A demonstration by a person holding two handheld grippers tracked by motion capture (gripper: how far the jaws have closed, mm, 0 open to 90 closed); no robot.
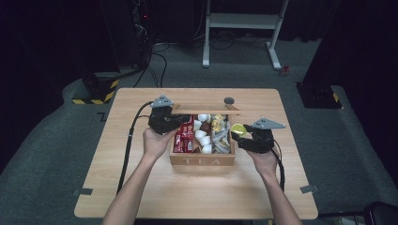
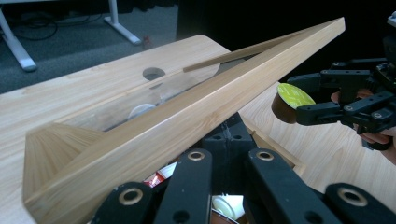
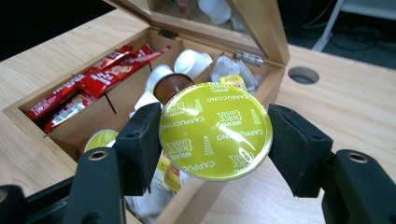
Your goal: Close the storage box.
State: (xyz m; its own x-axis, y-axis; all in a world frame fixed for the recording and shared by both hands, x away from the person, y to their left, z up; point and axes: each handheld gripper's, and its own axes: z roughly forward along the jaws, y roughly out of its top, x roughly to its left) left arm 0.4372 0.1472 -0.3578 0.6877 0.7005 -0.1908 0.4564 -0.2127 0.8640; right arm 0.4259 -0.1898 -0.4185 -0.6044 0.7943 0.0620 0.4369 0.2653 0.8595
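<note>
Your right tongs (image 3: 215, 140) clench the capsule (image 3: 215, 131) just right of the tea box (image 1: 202, 160); left tongs (image 1: 170, 120), clenched on the lid (image 2: 187, 116), prop it open

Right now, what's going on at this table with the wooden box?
A person holds a gripper in each hand over a wooden tea box. The left gripper props the box's lid open. The right gripper is shut on a yellow-green cappuccino capsule, held just above the box's right end. Inside lie red sachets, white cups and other packets.
</note>
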